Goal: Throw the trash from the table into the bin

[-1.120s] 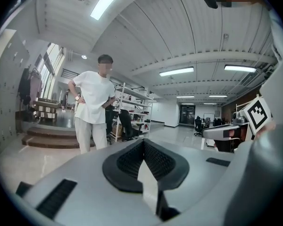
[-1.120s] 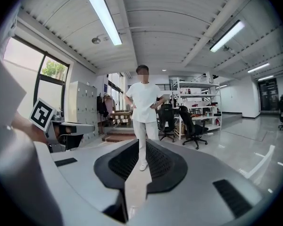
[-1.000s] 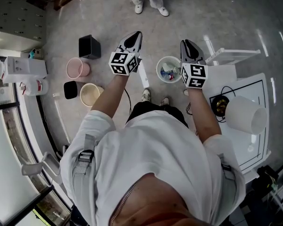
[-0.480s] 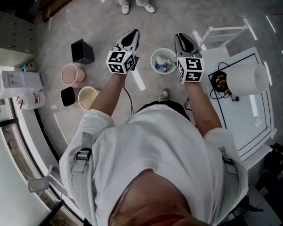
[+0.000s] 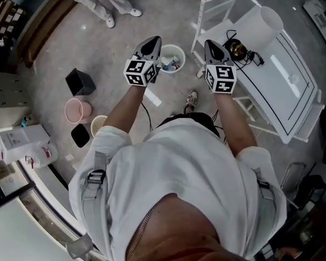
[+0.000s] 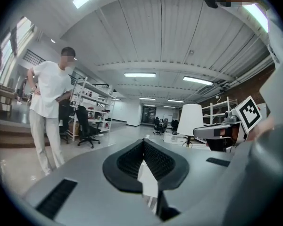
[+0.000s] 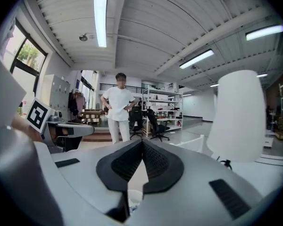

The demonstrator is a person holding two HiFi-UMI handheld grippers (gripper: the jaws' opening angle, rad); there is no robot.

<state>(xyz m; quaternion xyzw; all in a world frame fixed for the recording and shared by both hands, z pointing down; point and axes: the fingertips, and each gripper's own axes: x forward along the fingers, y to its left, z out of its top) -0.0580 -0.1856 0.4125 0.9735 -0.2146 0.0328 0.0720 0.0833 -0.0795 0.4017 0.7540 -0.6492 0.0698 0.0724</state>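
A white bin (image 5: 171, 57) with colourful trash in it stands on the floor between my two grippers, close beside the left one. My left gripper (image 5: 154, 41) is held level with its jaws shut (image 6: 144, 143) and nothing between them. My right gripper (image 5: 212, 43) reaches toward the white table (image 5: 293, 99). Its jaws have just been closing and now meet (image 7: 142, 144) with nothing between them. I see no loose trash on the table. In the left gripper view the right gripper (image 6: 220, 131) shows at the right.
A white lamp (image 5: 259, 23) and a dark cabled device (image 5: 236, 49) sit on the table, and a white rack (image 5: 214, 11) stands behind it. Black (image 5: 79, 81), pink (image 5: 77, 111) and cream (image 5: 99, 124) bins stand on the floor at left. A person (image 7: 118, 108) stands ahead.
Both grippers have swung from beside the bin toward the table. The bin has shifted from next to the right gripper to next to the left one. The table and lamp now lie ahead at the upper right.
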